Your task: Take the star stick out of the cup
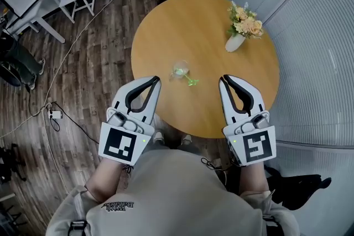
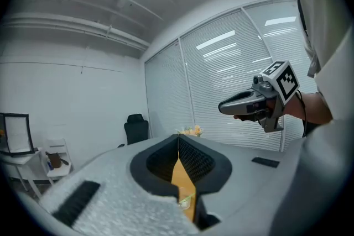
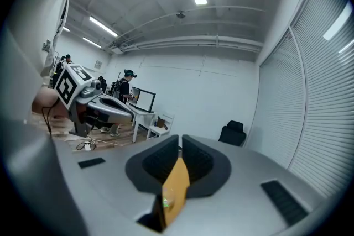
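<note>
Star stick [image 1: 190,81] juts from the cup [image 1: 180,69] mid round tabletop [image 1: 182,25], with bare wood all around. Left tongs [image 1: 157,79] and right tongs [image 1: 223,79], both closed and empty, flank it by the near edge.

Round wooden table [image 1: 204,36], plank floor [image 1: 94,63], blinds [image 1: 310,25]
</note>
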The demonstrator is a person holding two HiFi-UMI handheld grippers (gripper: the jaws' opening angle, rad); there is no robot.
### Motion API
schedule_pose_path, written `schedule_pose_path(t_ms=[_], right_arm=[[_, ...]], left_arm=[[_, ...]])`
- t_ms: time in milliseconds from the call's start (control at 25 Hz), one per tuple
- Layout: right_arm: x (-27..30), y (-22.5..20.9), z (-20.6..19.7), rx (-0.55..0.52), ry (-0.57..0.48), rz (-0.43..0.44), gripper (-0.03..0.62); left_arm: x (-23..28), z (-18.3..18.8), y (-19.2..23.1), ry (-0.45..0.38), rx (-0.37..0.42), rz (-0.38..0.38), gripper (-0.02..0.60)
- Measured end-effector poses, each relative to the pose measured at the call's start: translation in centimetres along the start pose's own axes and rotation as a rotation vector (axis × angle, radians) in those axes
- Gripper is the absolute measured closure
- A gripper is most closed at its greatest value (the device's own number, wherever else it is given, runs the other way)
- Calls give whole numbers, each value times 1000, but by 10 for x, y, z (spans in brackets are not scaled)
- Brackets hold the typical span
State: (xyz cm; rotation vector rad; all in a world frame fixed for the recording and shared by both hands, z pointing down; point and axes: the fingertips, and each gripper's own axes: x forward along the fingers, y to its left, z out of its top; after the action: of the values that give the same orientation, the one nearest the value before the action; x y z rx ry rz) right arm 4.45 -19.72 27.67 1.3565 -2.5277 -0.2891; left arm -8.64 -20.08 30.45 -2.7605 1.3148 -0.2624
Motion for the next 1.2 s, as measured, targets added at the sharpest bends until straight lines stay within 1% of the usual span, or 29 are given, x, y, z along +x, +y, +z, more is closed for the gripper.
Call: schedule_pose_path(t_ms=[160, 280, 320, 440, 560, 640, 800, 880, 960, 1120, 1200], right_arm=[[7, -1, -14, -5, 26, 43, 553], [13, -5, -35, -69, 127, 47, 551], [16, -5, -42, -76, 161, 53, 551], [25, -1, -57, -32, 212, 114, 547], [32, 5, -76, -29, 258, 176, 486], [38, 9, -87, -69, 281, 200, 479], [47, 21, -105, -154, 335, 259, 479], [51, 25, -117, -177, 376, 291, 477], [55, 33, -132, -178, 415, 331, 470], [65, 47, -162, -183, 482, 396, 464], [70, 54, -177, -166, 508, 425, 464]], left_arm=[[4, 7, 0, -5, -7, 21, 558], [10, 6, 0, 1, -10, 29, 558], [13, 6, 0, 0, -9, 31, 558], [16, 5, 3, 2, -17, 33, 558], [21, 2, 9, 11, -13, 42, 558], [25, -2, 10, 18, -5, 45, 558], [33, -16, 10, 49, -6, 40, 558], [39, -28, 9, 65, -43, 27, 558], [44, -43, 10, 90, -87, 11, 558], [52, -69, 18, 134, -63, 3, 558], [54, -74, 19, 129, -68, 8, 558]])
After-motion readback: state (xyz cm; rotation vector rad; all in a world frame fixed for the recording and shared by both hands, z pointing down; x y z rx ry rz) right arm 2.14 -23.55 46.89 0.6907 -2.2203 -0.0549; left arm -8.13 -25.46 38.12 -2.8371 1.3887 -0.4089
